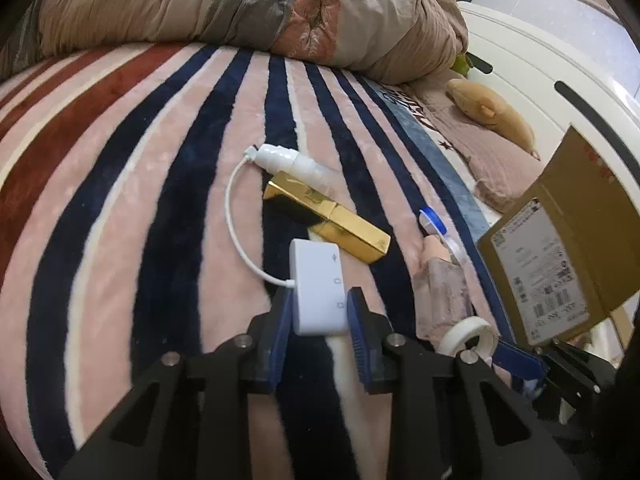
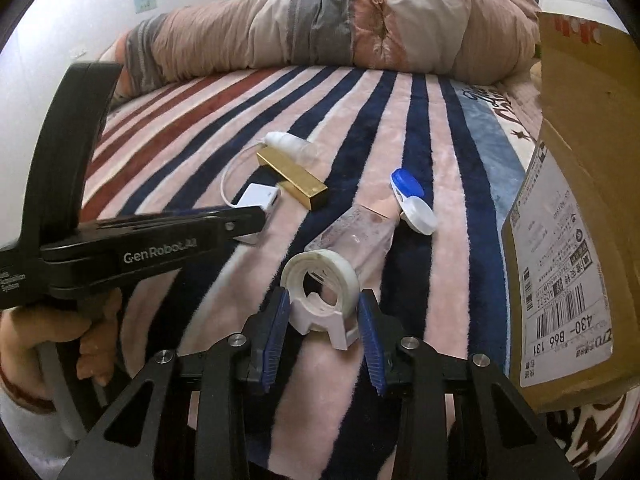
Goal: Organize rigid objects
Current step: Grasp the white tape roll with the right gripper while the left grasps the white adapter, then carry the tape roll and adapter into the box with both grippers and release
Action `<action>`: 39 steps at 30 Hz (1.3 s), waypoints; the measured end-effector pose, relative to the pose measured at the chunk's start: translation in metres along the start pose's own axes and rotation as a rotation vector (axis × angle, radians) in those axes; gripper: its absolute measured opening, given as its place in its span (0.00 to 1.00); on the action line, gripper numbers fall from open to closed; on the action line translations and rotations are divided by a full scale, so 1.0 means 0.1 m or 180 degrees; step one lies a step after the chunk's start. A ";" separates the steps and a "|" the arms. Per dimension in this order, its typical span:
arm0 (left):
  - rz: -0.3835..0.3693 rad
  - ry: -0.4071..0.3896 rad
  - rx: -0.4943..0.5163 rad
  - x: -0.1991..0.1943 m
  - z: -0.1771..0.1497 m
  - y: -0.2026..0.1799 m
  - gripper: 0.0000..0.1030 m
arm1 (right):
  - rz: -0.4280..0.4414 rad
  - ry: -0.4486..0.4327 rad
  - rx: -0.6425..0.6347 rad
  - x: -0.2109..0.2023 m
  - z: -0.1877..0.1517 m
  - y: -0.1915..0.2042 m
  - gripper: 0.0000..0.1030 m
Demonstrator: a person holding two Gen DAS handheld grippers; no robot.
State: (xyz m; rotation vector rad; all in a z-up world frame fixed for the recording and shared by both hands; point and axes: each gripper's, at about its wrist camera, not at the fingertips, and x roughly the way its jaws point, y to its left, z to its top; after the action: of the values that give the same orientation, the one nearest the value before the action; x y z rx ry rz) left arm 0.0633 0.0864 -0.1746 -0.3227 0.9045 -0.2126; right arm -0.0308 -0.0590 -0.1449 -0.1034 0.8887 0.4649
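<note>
- Left gripper [image 1: 318, 316]: we see its fingers [image 1: 280, 328] straddling the white adapter [image 1: 318, 286] at its near end, pads at or almost at both sides; a pinch, though we can't tell how firm. Adapter lies on the bed [image 1: 120, 200], not lifted.
- Grip sits on the boxy body, not the cable [image 1: 236, 208]; we judge that's for flat rigid faces, with the cable left to trail.
- Right gripper [image 2: 324, 320]: fingers [image 2: 370, 336] spread either side of the tape dispenser [image 2: 320, 292], small gaps on both sides, so bracketing it, not yet clamped. Dispenser rests on the bed.
- Outward from the adapter: gold bar [image 1: 328, 216] just beyond, its near end close to the adapter; white bottle [image 1: 292, 162] touching the bar's far end, cable plug beside its cap.
- Beyond the dispenser: a clear case [image 2: 352, 232], then the blue-white clip [image 2: 412, 200] just past it.
- Cardboard box [image 2: 580, 200] stands on the right, label facing us, near the right gripper; we judge it's the likely drop spot, which fits both hands grabbing the nearest items first.
- Soft blanket gives under the items; the dispenser could tip as the fingers close.
- Rolled duvet [image 1: 240, 4] and plush toy [image 1: 492, 116] at the far end, well apart from the work.
</note>
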 end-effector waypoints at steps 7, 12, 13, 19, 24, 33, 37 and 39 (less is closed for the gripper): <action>0.0019 0.0196 0.0100 -0.26 -0.03 0.20 0.25 | 0.0434 0.0082 -0.0027 -0.01 0.00 0.17 0.17; 0.0123 0.0249 0.0102 -0.33 -0.09 0.30 0.31 | 0.0408 0.0174 0.0090 0.15 -0.06 0.22 0.19; 0.0116 0.0254 0.0077 -0.31 -0.11 0.30 0.36 | 0.0416 0.0166 0.0106 0.15 -0.07 0.21 0.20; 0.0418 0.0029 0.0084 -0.16 -0.16 0.14 0.47 | 0.0565 0.0007 0.0087 0.08 -0.02 0.18 0.25; 0.0590 -0.0039 0.0147 -0.12 -0.15 0.15 0.30 | 0.0353 -0.0036 0.0072 0.08 0.00 0.12 0.37; 0.0512 -0.0096 0.0140 -0.14 -0.16 0.20 0.30 | 0.0516 0.0100 0.0043 0.31 0.07 0.14 0.11; 0.0510 -0.0145 0.0178 -0.20 -0.15 0.19 0.27 | 0.0500 0.0028 -0.0080 0.23 0.11 0.20 0.12; 0.0483 -0.0187 0.0162 -0.26 -0.12 0.19 0.27 | 0.0506 -0.0032 -0.0120 0.14 0.11 0.21 0.12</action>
State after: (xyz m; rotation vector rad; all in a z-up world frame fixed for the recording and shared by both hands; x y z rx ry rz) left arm 0.0388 0.1103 -0.1693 -0.2110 0.8599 -0.0858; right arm -0.0243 -0.0325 -0.1472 -0.0650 0.8822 0.6302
